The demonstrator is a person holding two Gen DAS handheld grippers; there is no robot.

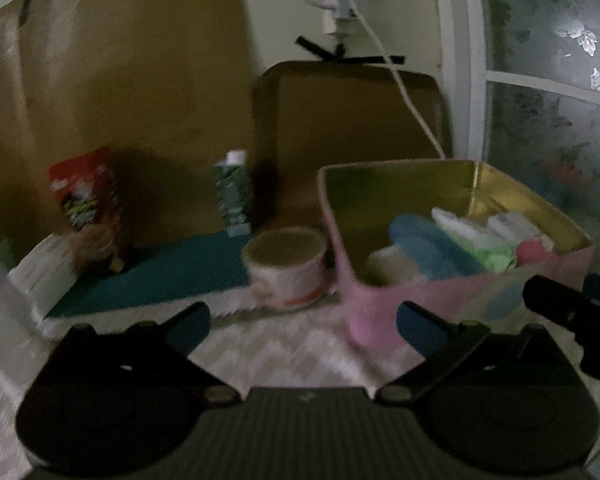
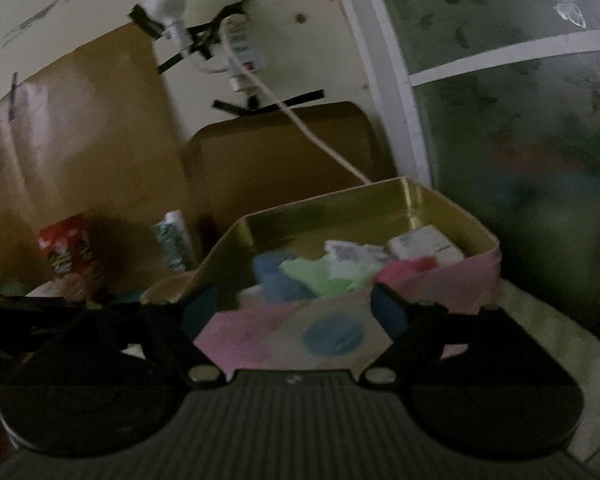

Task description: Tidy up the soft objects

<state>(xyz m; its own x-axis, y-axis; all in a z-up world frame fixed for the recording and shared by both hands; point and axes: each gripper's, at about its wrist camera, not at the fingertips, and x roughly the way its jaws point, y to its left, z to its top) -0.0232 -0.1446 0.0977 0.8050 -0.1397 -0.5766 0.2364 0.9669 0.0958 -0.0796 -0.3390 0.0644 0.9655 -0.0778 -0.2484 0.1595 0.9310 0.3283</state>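
Soft objects (image 1: pixel 456 246) are sitting bunched inside the pink tin box (image 1: pixel 440 296) with the gold lining, on the right side of the table (image 1: pixel 292 344) near the frosted window: a blue roll, a light green piece, white packets and a pink piece at the front right corner, all blurred so you can't sort them finer. You are holding the left gripper (image 1: pixel 304 322) with its jaws spread wide and nothing between them, hanging over the zigzag tablecloth just in front of the box's left corner. You are holding the right gripper (image 2: pixel 290 312) with its jaws also spread, empty, framing the box's near wall without the pads pressing on it, as far as the blur allows. Judging from this, the collecting part is looking mostly done: the soft items in view are already in the box and neither gripper is carrying anything. What is remaining outside looks like non-soft clutter: a round tub (image 1: pixel 286 270) just left of the box, a green bottle (image 1: pixel 234 192) and a red snack bag (image 1: pixel 88 204) standing further left by the teal mat (image 1: pixel 160 276), and white packaging at the far left edge that you can't identify; if that is soft, it is still waiting. No loose soft piece is showing on the cloth near the jaws. Likely you are finishing or checking for leftovers.
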